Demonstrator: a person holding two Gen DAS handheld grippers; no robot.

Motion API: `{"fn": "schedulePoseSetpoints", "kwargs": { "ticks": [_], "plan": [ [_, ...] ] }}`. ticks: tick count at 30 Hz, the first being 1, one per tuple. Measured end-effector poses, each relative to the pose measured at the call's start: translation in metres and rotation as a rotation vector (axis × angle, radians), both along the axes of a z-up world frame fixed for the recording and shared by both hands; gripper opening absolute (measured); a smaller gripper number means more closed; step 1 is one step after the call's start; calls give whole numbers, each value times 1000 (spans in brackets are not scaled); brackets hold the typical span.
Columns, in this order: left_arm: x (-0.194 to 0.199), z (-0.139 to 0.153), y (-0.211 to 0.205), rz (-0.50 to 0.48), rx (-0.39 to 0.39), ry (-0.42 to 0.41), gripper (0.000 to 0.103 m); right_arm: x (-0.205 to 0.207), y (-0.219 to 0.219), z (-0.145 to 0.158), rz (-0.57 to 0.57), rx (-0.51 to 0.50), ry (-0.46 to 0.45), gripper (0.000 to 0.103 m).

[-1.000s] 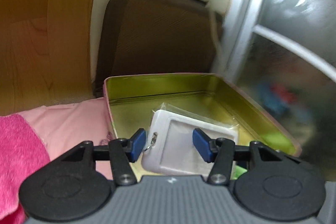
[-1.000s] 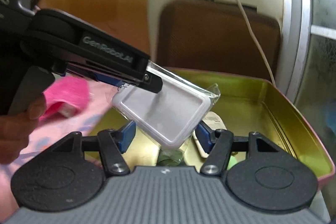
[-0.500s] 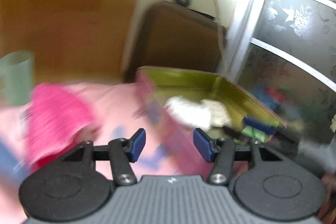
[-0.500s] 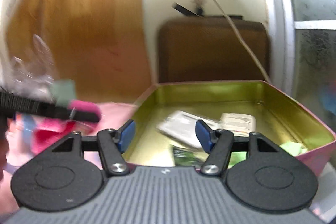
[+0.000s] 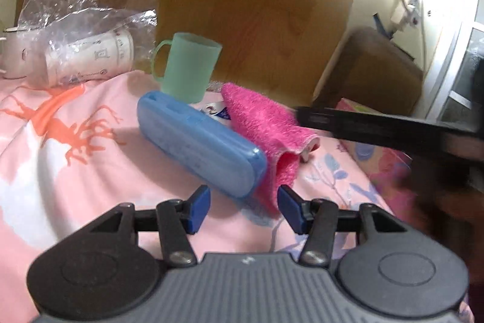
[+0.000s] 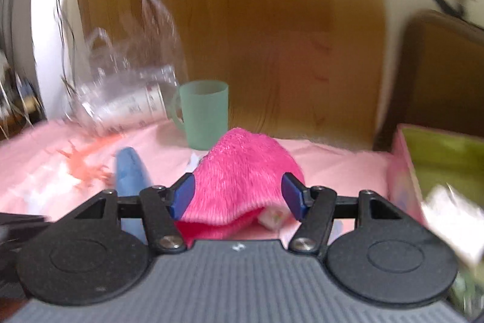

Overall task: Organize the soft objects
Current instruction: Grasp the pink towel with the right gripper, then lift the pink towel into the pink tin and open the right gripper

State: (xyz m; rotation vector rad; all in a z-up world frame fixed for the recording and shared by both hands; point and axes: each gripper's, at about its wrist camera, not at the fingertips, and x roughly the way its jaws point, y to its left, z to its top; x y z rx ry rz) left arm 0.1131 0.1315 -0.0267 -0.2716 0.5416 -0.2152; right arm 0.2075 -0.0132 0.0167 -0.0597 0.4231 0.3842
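Note:
A folded bright pink towel lies on the pink patterned cloth, leaning against a blue oblong case. My left gripper is open and empty, just in front of the case's near end. My right gripper is open, its blue pads on either side of the pink towel without closing on it. The right gripper's black finger crosses the left wrist view at the right. The open tin with a green-gold inside shows at the right edge of the right wrist view.
A mint green mug stands behind the case. A white cup in a clear plastic bag lies at the back left. A wooden panel and a brown cushion stand behind. A white packet lies in the tin.
Both grippers have swung left, away from the tin toward the towel and case. The white card holder I held over the tin a second ago has left my left gripper.

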Motion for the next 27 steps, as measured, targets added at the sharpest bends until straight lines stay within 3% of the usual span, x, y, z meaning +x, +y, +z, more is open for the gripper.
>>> {"fn": "schedulePoseSetpoints", "kwargs": {
  "ticks": [4,5,6,7,8,9,15,17,21,24,27],
  "plan": [
    [-3,-2,0,-15,-18,-17,50,48,38,-10,4,-144,61,66],
    [-3,-2,1,-16,-26,-14,50,62,47,-13,6,-172,88,61],
    [-3,-3,2,-16,-36,-10,50,71,52,-17,3,-201,102,52],
    [-4,-3,2,-14,-45,-7,50,76,56,-21,5,-231,112,20],
    [-5,-3,3,-12,-54,-4,50,81,61,-23,-10,-276,101,8],
    [-5,-3,4,-13,-62,0,50,81,60,-21,-14,-284,91,8],
    [-4,-3,5,-26,-83,10,51,48,24,32,-94,-80,-25,8],
    [-6,-2,7,-27,-92,2,51,24,5,51,-99,-4,-68,8],
    [-9,0,9,-56,-131,-14,51,-43,-30,72,-84,52,-151,8],
    [-8,0,9,-138,-196,2,51,-93,-49,60,-38,77,-105,8],
    [-9,-1,1,-228,-220,28,51,-135,-65,25,-7,119,13,8]
  ]
}}
